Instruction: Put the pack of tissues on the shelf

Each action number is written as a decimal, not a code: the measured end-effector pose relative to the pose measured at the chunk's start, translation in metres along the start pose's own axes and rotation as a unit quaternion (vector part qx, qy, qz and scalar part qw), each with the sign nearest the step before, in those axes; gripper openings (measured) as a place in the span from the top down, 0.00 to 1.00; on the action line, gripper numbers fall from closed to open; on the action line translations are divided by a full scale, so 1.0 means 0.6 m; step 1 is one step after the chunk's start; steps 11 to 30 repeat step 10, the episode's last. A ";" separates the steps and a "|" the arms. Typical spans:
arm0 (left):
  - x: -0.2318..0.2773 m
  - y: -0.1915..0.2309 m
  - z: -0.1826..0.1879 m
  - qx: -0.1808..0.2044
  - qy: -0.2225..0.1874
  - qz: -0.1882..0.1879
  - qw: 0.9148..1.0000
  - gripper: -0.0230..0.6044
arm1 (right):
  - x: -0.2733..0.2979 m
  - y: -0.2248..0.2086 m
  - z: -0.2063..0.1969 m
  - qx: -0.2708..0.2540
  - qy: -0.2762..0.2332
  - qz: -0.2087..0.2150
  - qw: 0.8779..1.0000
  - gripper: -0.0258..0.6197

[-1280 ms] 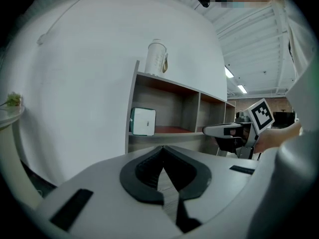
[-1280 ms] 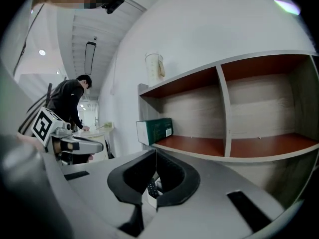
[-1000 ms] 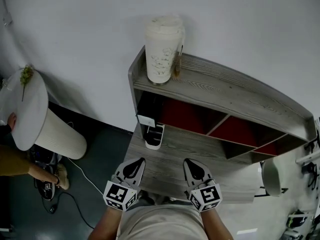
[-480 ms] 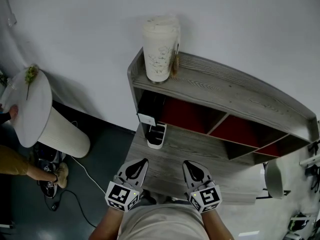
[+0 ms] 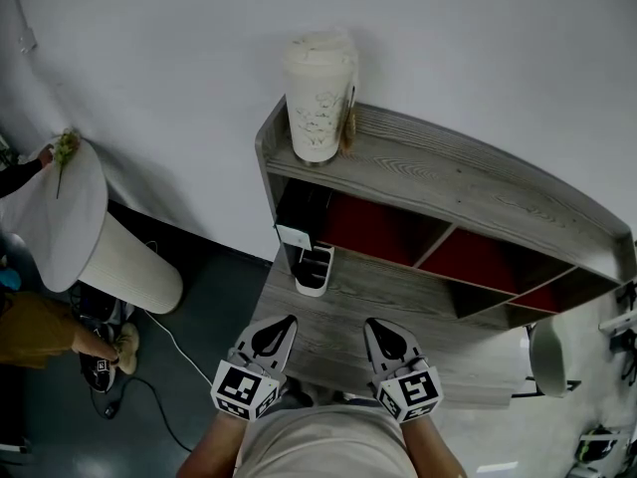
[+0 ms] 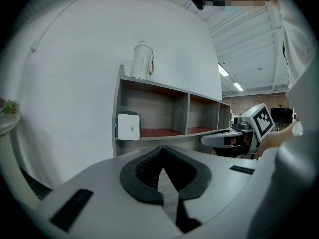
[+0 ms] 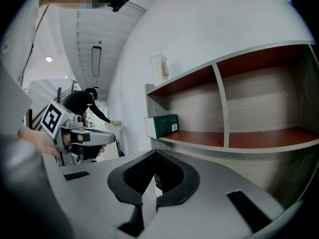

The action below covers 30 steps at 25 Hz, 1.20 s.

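Nothing near the shelf (image 5: 428, 177) has moved in the last second; only a bystander's hand (image 5: 45, 154) at the round table (image 5: 60, 217) on the left has slid up to the green sprig. The left gripper (image 5: 279, 324) and right gripper (image 5: 372, 325) hang side by side over the front of the lower board (image 5: 338, 297), each with its jaws closed together and nothing between them. The pack of tissues (image 6: 127, 126) already stands in the leftmost compartment, close to its front edge, white face outward. The placing looks done, so what remains is probably a clean retreat. Keep both grippers low and well back, draw them straight toward the body, and avoid sweeping left, where a knock could tip the pack off the edge or shake the tall cup (image 5: 318, 98) on top.
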<state>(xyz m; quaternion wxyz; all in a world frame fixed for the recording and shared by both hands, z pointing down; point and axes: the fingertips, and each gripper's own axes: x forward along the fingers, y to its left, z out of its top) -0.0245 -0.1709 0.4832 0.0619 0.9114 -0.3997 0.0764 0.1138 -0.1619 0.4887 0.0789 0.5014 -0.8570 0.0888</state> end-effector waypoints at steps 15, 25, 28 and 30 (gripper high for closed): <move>0.002 -0.009 0.007 0.005 -0.006 -0.001 1.000 0.94 | -0.009 -0.009 0.006 0.002 -0.007 -0.003 1.000 0.92; 0.002 -0.009 0.007 0.005 -0.006 -0.001 1.000 0.94 | -0.009 -0.009 0.006 0.002 -0.007 -0.003 1.000 0.92; 0.002 -0.009 0.007 0.005 -0.006 -0.001 1.000 0.94 | -0.009 -0.009 0.006 0.002 -0.007 -0.003 1.000 0.92; 0.002 -0.009 0.007 0.005 -0.006 -0.001 1.000 0.94 | -0.009 -0.009 0.006 0.002 -0.007 -0.003 1.000 0.92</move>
